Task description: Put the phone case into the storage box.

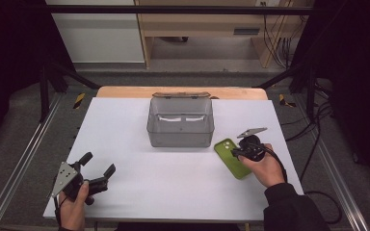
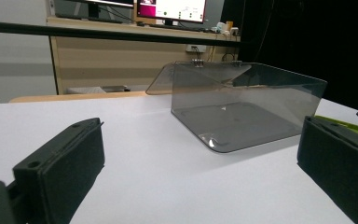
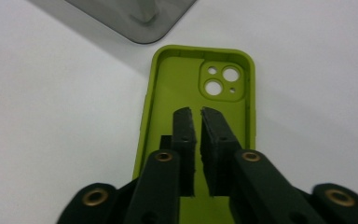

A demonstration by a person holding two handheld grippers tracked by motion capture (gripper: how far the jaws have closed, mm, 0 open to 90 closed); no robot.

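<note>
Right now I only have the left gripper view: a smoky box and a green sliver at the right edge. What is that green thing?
Observer: A green phone case, lying hollow side up on the white table.
Operator: Where is it relative to the box?
Observer: Beside the front right corner of the box, camera cutouts toward it.
Operator: And the other gripper?
Observer: The right gripper is above the case's middle, jaws nearly together with nothing between them.
</note>
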